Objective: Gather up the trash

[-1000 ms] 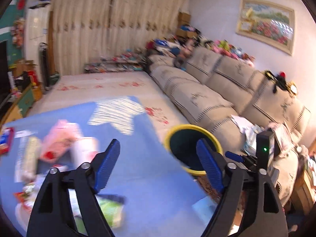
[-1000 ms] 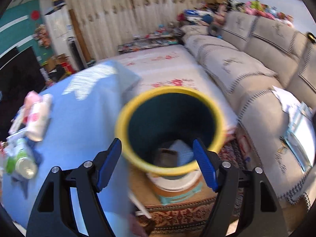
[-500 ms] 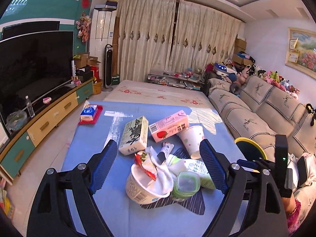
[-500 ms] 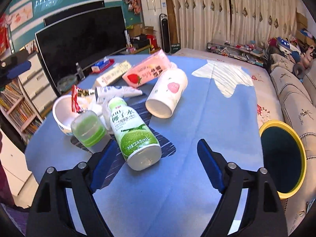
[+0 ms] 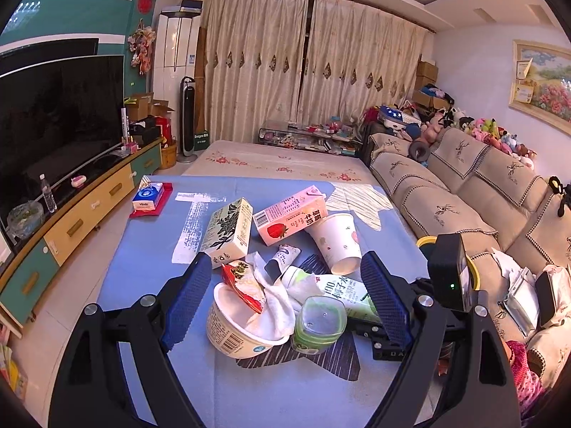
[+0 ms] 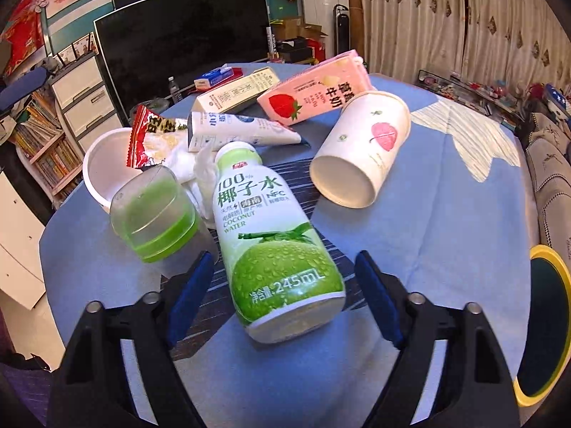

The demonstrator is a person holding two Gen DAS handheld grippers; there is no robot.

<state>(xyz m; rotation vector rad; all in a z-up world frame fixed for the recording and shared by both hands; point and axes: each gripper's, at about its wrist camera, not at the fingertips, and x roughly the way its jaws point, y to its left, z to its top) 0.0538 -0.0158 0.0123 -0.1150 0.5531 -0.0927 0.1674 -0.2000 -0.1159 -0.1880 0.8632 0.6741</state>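
A pile of trash lies on the blue table (image 5: pixel 150 242). In the right wrist view a coconut water bottle (image 6: pixel 274 249) lies on its side, its base between the fingers of my open right gripper (image 6: pixel 285 296). Beside it lie a green lidded container (image 6: pixel 153 214), a paper cup (image 6: pixel 360 149), a strawberry milk carton (image 6: pixel 314 92), a tube (image 6: pixel 239 132) and a red snack wrapper (image 6: pixel 150 135). In the left wrist view my open left gripper (image 5: pixel 285 306) hovers over a white bowl (image 5: pixel 232 328) holding tissue (image 5: pixel 278 306). The yellow-rimmed bin (image 6: pixel 542 324) stands at the table's right.
A beige carton (image 5: pixel 228 232) and a tissue pack on a red tray (image 5: pixel 150 196) lie farther back. A TV and low cabinet (image 5: pixel 71 214) run along the left, a sofa (image 5: pixel 464 196) along the right. The right gripper's body (image 5: pixel 449 274) shows beside the pile.
Both grippers swung from the yellow bin back to the table and moved closer to the trash pile. The right one now straddles the coconut water bottle's base.
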